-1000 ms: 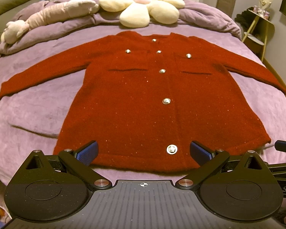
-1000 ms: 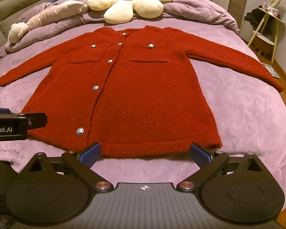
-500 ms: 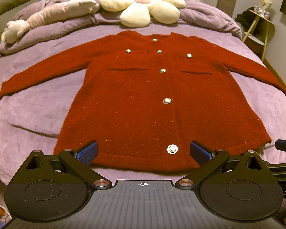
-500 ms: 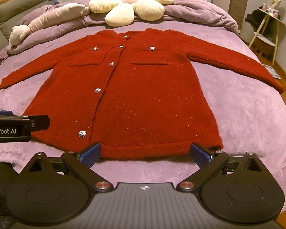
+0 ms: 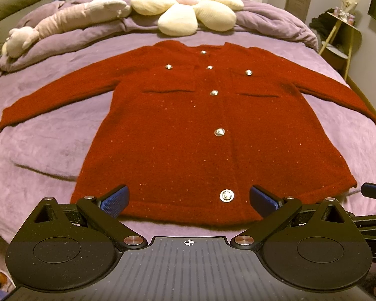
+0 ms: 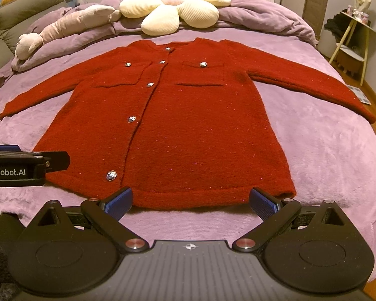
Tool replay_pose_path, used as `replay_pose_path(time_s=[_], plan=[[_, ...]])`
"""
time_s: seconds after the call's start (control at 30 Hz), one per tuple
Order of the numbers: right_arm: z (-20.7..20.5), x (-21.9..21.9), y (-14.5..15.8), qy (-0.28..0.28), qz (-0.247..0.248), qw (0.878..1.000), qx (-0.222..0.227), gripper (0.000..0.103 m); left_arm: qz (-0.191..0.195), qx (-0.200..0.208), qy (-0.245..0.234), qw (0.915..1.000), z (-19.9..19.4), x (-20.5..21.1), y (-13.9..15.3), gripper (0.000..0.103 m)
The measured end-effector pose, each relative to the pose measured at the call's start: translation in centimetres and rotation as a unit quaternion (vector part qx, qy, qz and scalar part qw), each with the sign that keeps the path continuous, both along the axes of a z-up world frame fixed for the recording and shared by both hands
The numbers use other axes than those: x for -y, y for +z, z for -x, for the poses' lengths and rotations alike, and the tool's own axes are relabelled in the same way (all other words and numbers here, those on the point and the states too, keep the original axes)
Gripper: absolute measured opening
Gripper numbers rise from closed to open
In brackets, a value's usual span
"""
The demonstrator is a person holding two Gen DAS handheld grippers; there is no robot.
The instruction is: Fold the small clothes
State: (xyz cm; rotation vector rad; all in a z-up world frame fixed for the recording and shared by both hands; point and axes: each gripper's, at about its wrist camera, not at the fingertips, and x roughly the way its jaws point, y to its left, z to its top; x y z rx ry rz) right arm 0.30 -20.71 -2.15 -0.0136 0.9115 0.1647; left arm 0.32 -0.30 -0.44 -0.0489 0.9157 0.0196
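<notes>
A red cardigan lies flat and buttoned on the bed, sleeves spread; the left gripper and right gripper hover at its hem, fingers wide apart, holding nothing.

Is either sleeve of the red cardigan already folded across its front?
No: both sleeves of the red cardigan lie spread outward on the purple blanket.
</notes>
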Motion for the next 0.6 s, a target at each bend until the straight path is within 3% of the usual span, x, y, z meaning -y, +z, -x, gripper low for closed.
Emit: replay_pose_path(time_s=[0.6], plan=[[-0.04,-0.12,-0.02,0.002,-0.004,1.000,0.000,0.099,-0.001,-0.002,0.003,1.0000,-0.01,0.00,-0.10,0.103]])
